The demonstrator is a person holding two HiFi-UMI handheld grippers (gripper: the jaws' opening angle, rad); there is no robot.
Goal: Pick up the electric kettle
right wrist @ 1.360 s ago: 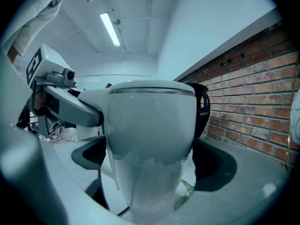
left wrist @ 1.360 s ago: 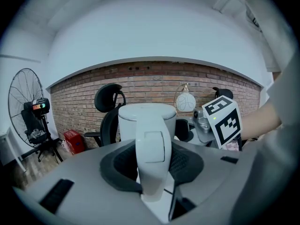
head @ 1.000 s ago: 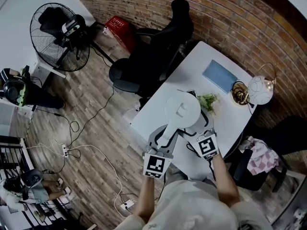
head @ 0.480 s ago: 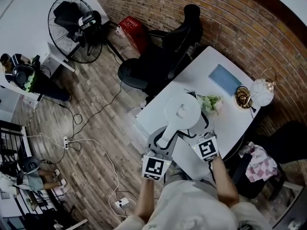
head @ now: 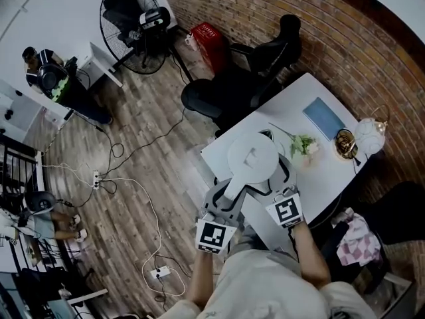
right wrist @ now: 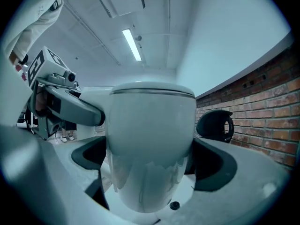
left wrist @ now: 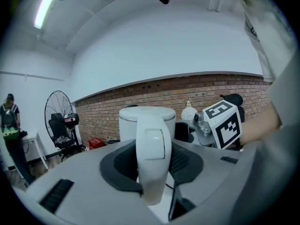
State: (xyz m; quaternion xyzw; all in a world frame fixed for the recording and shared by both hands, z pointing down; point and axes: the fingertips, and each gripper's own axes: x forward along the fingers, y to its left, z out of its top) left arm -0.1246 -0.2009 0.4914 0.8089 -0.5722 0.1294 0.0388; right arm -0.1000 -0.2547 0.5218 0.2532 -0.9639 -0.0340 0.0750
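Two grippers hold one white electric kettle [head: 252, 159] with a smooth round body and a flat round lid. The left gripper [left wrist: 150, 165] has its jaws nearly together, tight on the white curved handle [left wrist: 151, 149]. The right gripper [right wrist: 150, 168] has its jaws wider apart, pressing both sides of the body. The kettle is over the near end of the white table [head: 319, 168]. Farther on the table lies a blue flat pad [head: 323, 117], and beyond stand a black office chair [head: 265, 52] and a red brick wall [head: 345, 32].

Pale short-sleeved shirt [head: 272, 286], grey hand-held grippers [head: 231, 190] [head: 273, 178], black-and-white marker cubes [head: 214, 235]
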